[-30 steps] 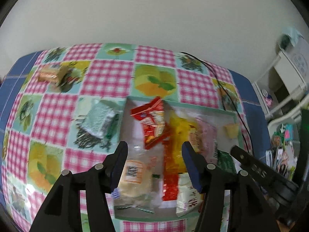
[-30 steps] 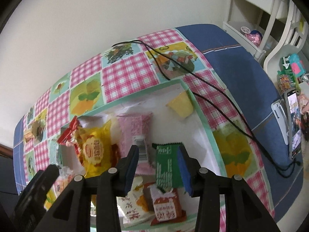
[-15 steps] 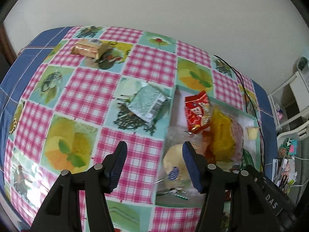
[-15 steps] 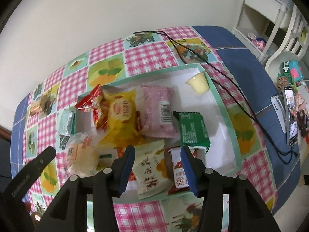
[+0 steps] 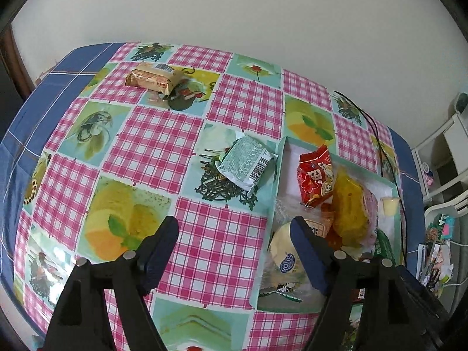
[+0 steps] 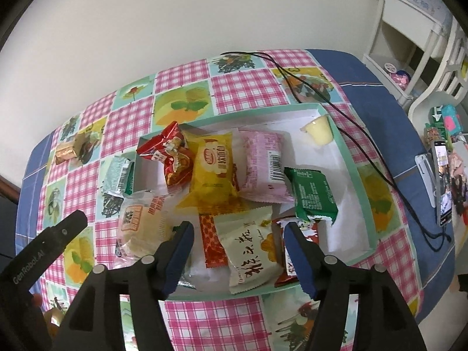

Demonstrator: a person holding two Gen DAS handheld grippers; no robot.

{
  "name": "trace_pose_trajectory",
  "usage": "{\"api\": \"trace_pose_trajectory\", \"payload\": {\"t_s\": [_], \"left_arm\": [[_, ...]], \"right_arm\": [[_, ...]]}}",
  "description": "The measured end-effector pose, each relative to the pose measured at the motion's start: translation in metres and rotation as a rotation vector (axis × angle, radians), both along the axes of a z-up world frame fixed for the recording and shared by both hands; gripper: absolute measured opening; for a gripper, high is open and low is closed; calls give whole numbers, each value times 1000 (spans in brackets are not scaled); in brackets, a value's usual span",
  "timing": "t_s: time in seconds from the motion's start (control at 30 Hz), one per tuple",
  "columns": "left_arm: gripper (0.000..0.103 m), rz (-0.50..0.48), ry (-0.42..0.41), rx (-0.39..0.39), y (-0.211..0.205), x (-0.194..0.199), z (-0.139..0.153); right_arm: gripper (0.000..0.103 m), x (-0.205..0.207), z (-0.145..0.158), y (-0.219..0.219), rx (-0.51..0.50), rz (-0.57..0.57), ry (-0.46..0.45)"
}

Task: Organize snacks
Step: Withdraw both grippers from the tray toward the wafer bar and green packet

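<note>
Left wrist view: pale green packet (image 5: 245, 162) beside box (image 5: 276, 175) (cable (image 5: 377, 134) behind), both fingers just spread, empty

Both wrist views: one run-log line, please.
left gripper: open, empty | right gripper: jaws just opened, empty | box: snacks inside | green packet: outside

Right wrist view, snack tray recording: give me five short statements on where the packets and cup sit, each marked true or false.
1. The pale yellow jelly cup sits inside the shallow mint-green tray, near its far right corner. True.
2. The dark green foil packet lies outside the tray on the cloth. False: it lies inside the tray, beside the pink packet.
3. The pale green barcoded packet lies on the checked tablecloth, left of the tray. True.
4. The brown wrapped bar is in the tray. False: it lies at the far left of the table.
5. The right gripper grips the yellow packet. False: its jaws are open and empty.
</note>
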State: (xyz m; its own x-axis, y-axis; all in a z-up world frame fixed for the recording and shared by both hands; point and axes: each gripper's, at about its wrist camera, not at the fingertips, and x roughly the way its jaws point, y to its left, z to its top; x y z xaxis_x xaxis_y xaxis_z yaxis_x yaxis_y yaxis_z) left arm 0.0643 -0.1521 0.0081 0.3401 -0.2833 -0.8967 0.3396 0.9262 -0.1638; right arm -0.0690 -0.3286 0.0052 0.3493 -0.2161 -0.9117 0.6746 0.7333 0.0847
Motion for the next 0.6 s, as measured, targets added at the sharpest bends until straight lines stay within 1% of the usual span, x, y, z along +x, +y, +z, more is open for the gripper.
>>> {"api": "trace_pose_trajectory", "payload": {"t_s": [0.1, 0.2, 0.27, 0.3, 0.37, 0.47, 0.6], "left_arm": [[85, -3, -10, 19, -1, 1, -1], [86, 2, -25, 36, -1, 2, -2], [91, 6, -36, 47, 0, 2, -2], [97, 6, -41, 50, 0, 3, -1], [98, 8, -53, 56, 1, 3, -1], [98, 5, -71, 63, 0, 2, 1], [101, 3, -93, 85, 0, 2, 2]], "right_arm": [[75, 2, -1, -1, -2, 3, -2], [83, 3, 0, -1, -7, 0, -13], [88, 4, 0, -1, -13, 0, -20], [91, 4, 0, -1, -16, 2, -22], [94, 5, 1, -1, -20, 5, -27], [103, 6, 1, 0, -22, 13, -34], [103, 7, 0, 0, -24, 14, -38]]}}
